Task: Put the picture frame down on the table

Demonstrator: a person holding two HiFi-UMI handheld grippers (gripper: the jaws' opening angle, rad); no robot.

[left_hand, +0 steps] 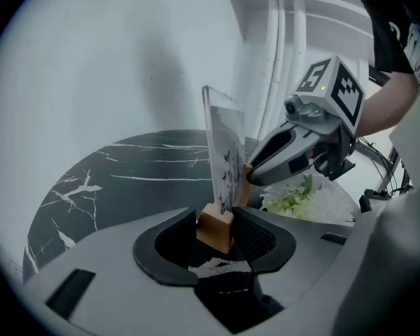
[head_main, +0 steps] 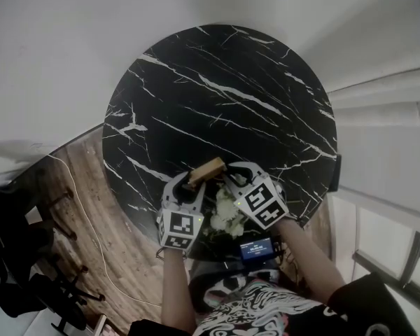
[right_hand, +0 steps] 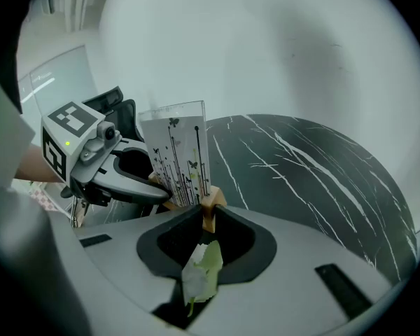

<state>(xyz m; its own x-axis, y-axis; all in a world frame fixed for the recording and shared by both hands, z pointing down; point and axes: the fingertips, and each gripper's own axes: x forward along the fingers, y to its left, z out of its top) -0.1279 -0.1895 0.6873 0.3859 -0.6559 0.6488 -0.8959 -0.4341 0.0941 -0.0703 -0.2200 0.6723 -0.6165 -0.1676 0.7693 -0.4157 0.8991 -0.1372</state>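
Over the near side of the round black marble table [head_main: 224, 89], both grippers are holding the picture frame [head_main: 208, 170] between them, one at each end of its wooden base. The left gripper [head_main: 185, 182] is clenching on one end of the base [left_hand: 217, 228], with the block sitting between its pads. The right gripper [head_main: 232, 173] is pinching the other end at its jaw tips [right_hand: 206, 215]. The clear printed pane [right_hand: 176, 152] is standing on edge in the base, rising well above both sets of jaws. No view is showing whether the base is touching the marble or hanging just above it. White flowers [head_main: 227, 212] are lying close behind the frame, between the two grippers and toward the person. A pale leaf scrap [right_hand: 203, 264] is sitting deep in the right gripper's throat. Risks as I am judging them: the tall pane on a narrow base is looking top-heavy, so one gripper letting go ahead of the other could be twisting the base and tipping it flat. The right grip is catching only a corner, so it could be slipping early. Setting down this close to the rim could leave the base crowding the flowers or the edge.
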